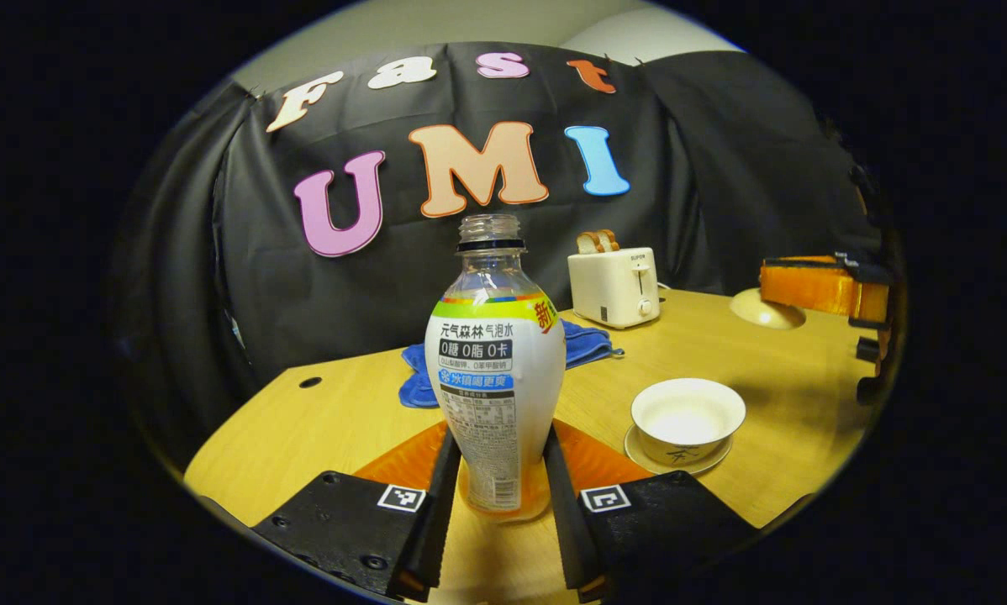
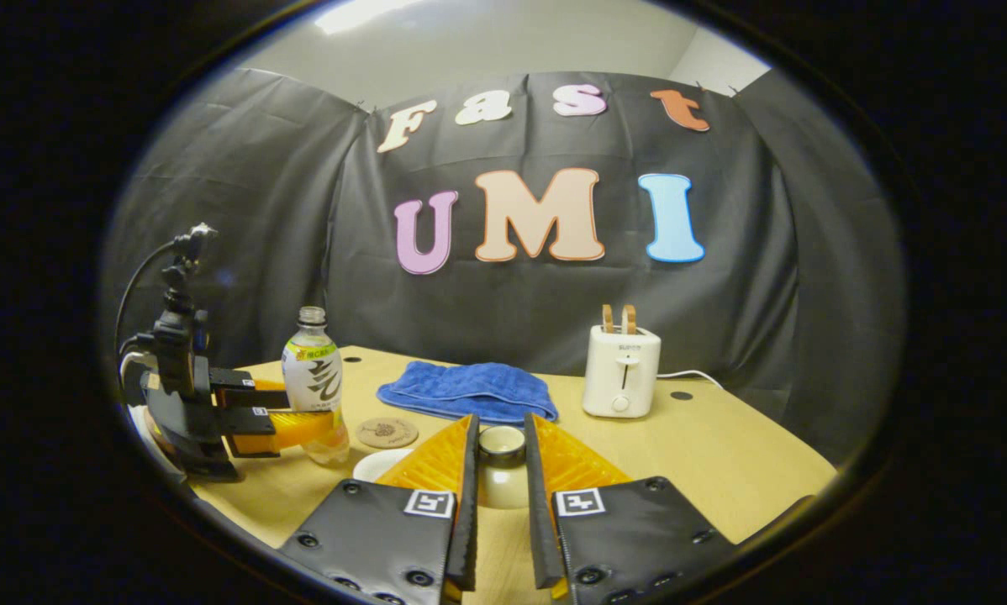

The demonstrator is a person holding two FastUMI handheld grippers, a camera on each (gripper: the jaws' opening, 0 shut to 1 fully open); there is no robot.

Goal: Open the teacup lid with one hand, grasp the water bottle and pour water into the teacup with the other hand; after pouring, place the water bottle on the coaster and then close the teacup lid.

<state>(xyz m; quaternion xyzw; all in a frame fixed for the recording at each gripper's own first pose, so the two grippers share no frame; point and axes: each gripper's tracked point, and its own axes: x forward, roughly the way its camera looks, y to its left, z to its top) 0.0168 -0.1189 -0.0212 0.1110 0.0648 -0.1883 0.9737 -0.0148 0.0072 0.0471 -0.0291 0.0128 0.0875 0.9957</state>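
An uncapped clear bottle (image 1: 495, 370) with a white label stands upright between my left gripper's fingers, and the left gripper (image 1: 501, 437) is shut on its lower body. To its right sits the open white teacup (image 1: 687, 418) on its saucer (image 1: 638, 449). At the far right my right gripper (image 1: 768, 290) holds the white lid (image 1: 764, 311) above the table. In the right gripper view my right gripper (image 2: 501, 420) is shut on the lid's knob (image 2: 501, 445). The left gripper (image 2: 314, 409) grips the bottle (image 2: 312, 370) at the left. A round brown coaster (image 2: 386, 433) lies beside the bottle.
A white toaster (image 2: 621, 370) with bread slices stands at the back right, its cord trailing behind. A folded blue cloth (image 2: 466, 391) lies at the back middle. The wooden table (image 2: 722, 454) ends in edges near both grippers.
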